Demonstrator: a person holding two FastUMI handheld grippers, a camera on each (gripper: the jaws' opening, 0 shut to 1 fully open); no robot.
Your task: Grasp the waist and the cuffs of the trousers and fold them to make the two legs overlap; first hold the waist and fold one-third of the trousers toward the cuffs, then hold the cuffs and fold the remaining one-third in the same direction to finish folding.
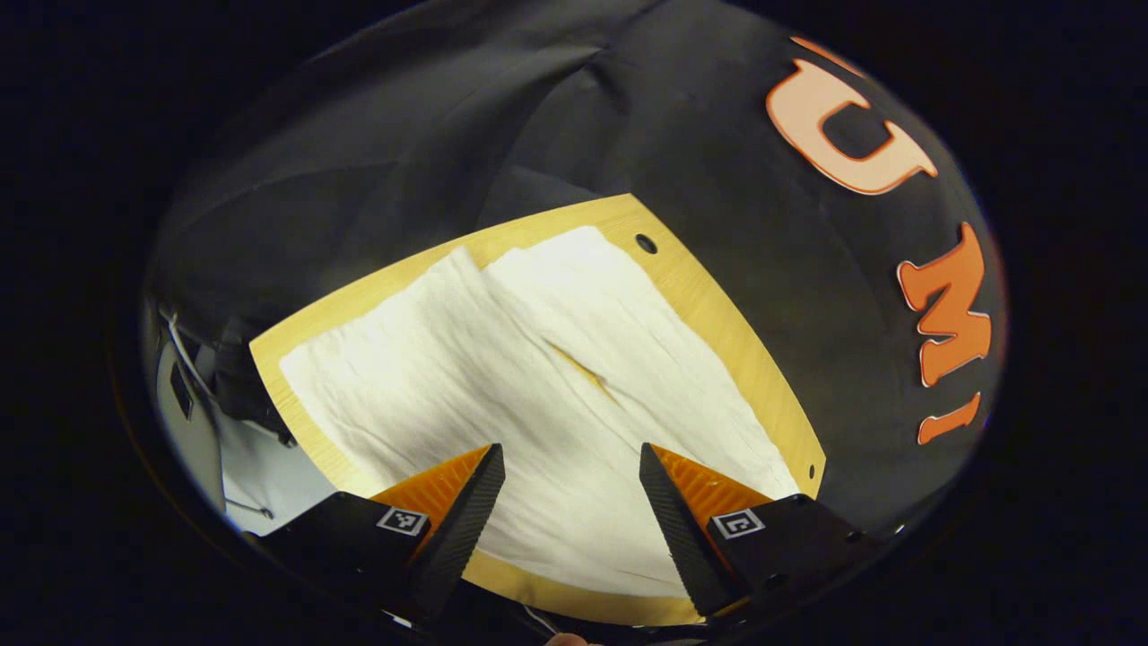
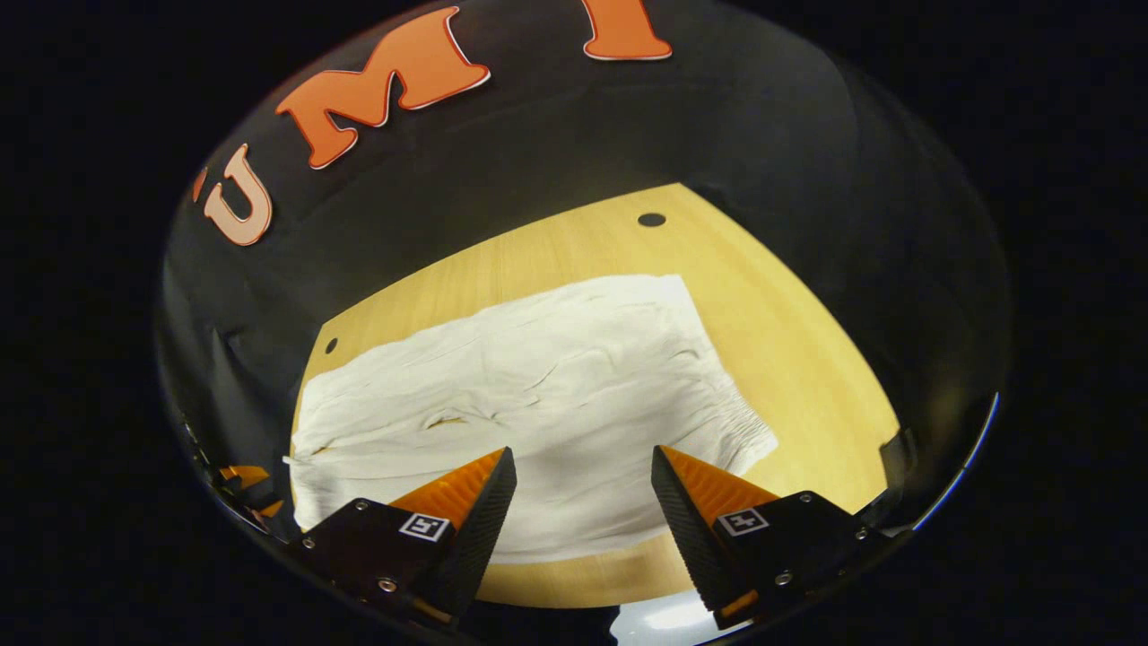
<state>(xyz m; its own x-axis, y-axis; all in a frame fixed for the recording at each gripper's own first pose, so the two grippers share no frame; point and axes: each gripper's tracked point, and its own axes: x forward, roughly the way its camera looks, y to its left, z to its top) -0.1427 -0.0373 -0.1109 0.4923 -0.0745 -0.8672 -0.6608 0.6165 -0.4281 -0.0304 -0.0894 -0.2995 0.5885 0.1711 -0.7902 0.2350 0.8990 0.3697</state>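
From my remote station, both views look down on a pair of white trousers (image 1: 538, 377) spread flat on a light wooden table (image 1: 717, 305) inside the black-draped booth. In the left gripper view, the left gripper (image 1: 572, 467) hangs above the cloth with its two fingers set wide apart and nothing between them; I see white fabric through the gap, and I cannot tell whether the fingertips touch it. The two legs run away from the camera toward the far edge of the table, with a narrow slit of bare wood showing between them. A dark round hole (image 1: 646, 243) marks the tabletop near the far corner, just beside the cloth. In the right gripper view, the right gripper (image 2: 583, 467) also stands spread wide and holds nothing, poised over the wrinkled trousers (image 2: 529, 395), whose gathered waistband (image 2: 740, 422) lies at the right end of the garment, near the right finger. Bare table (image 2: 807, 359) shows beyond the waistband and along the far side, where two dark holes sit, one at the far edge (image 2: 651, 219) and one at the left (image 2: 331, 345). The trousers lie open, both legs side by side, no fold made yet.
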